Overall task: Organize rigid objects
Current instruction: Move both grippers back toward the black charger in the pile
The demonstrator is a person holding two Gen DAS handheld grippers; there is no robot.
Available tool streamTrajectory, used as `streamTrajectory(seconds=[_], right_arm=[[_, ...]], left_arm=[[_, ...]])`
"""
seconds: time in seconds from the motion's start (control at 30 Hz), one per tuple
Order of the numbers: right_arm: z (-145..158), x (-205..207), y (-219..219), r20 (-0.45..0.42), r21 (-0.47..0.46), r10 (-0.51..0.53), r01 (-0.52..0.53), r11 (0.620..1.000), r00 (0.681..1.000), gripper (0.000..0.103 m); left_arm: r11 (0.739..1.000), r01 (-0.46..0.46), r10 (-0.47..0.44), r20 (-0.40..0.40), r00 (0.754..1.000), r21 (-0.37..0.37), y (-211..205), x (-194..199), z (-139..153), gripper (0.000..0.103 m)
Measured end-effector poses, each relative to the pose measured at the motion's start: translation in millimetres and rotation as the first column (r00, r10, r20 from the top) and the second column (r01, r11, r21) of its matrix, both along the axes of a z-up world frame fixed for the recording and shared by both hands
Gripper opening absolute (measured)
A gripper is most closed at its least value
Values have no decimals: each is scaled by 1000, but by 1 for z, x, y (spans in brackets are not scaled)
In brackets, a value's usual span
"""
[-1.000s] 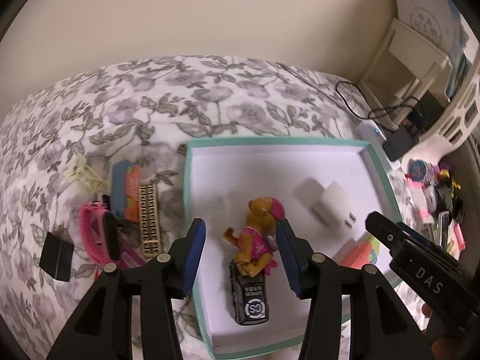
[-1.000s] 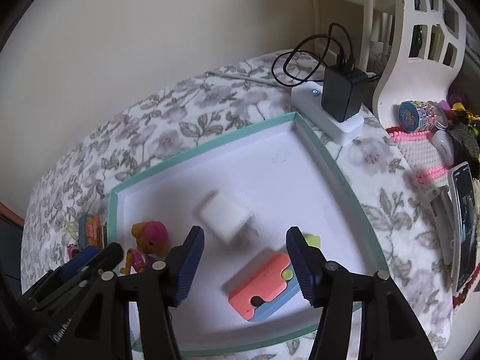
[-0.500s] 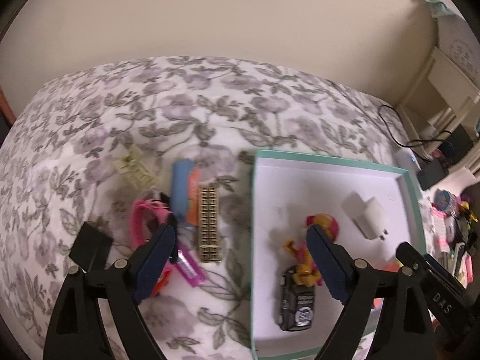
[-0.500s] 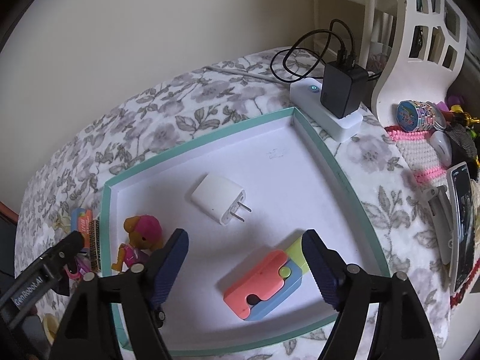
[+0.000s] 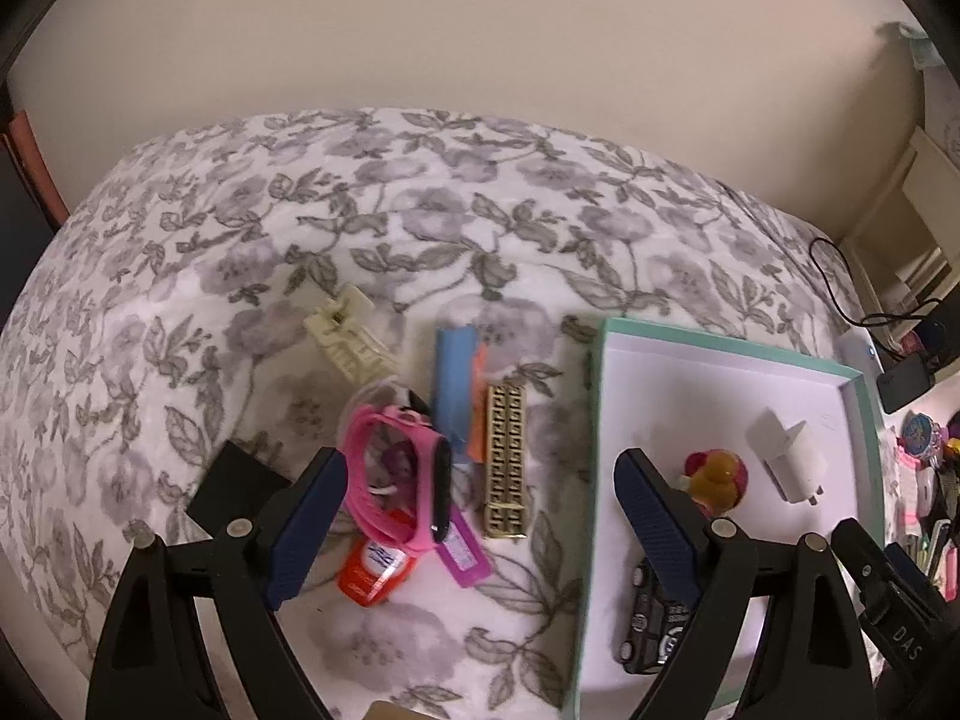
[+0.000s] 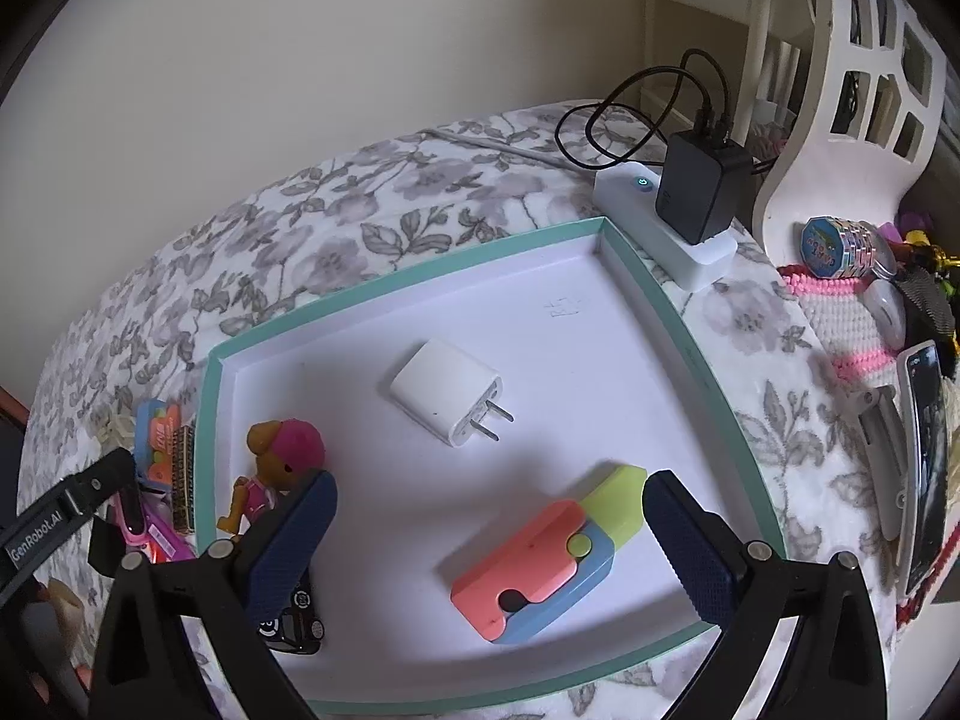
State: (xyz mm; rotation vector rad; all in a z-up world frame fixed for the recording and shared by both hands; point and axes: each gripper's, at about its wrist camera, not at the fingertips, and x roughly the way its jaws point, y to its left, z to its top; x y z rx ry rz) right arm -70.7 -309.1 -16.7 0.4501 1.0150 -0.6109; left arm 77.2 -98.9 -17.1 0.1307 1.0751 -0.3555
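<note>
Shallow white cardboard tray with a teal rim (image 6: 708, 354), centre of the right view, resting on a grey floral bedspread (image 5: 420, 228). It holds a smooth white plug-in charger cube (image 6: 447, 399), a coral, blue and yellow plastic block (image 6: 540, 558), a pink-capped toy figure (image 6: 279, 468) and a dark toy car (image 6: 294, 618). Left of the tray lies a glossy pink watch band (image 5: 399, 480). Right tool (image 6: 489, 531) and left tool (image 5: 480, 516): jaws just widened, spread, pinching nothing.

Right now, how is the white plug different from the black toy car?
The white plug is pale and boxy with two metal prongs; the toy car is black with printed markings. The plug lies in plain sight mid-tray; the car is partly hidden behind a gripper finger. Both lie inside the tray.
</note>
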Motion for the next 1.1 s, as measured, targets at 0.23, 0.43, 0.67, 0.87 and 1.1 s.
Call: streamTrajectory(seconds=[0.23, 0.43, 0.67, 0.87, 1.1], right_arm=[[-1, 2, 3, -4, -3, 16, -16, 1000, 1000, 103], [-1, 6, 10, 8, 14, 48, -48, 999, 999, 103], [2, 22, 39, 63, 69, 145, -149, 986, 987, 103], [8, 41, 69, 108, 83, 204, -214, 973, 973, 103], [10, 65, 110, 153, 113, 284, -302, 947, 947, 103]], left_arm=[[1000, -8, 8, -2, 1000, 5, 7, 5, 0, 91], [999, -39, 38, -44, 998, -19, 23, 16, 0, 91], [980, -193, 193, 11, 981, -40, 78, 37, 17, 91], [944, -319, 324, 59, 944, -80, 136, 52, 26, 91], [908, -407, 416, 98, 904, -103, 183, 61, 28, 91]])
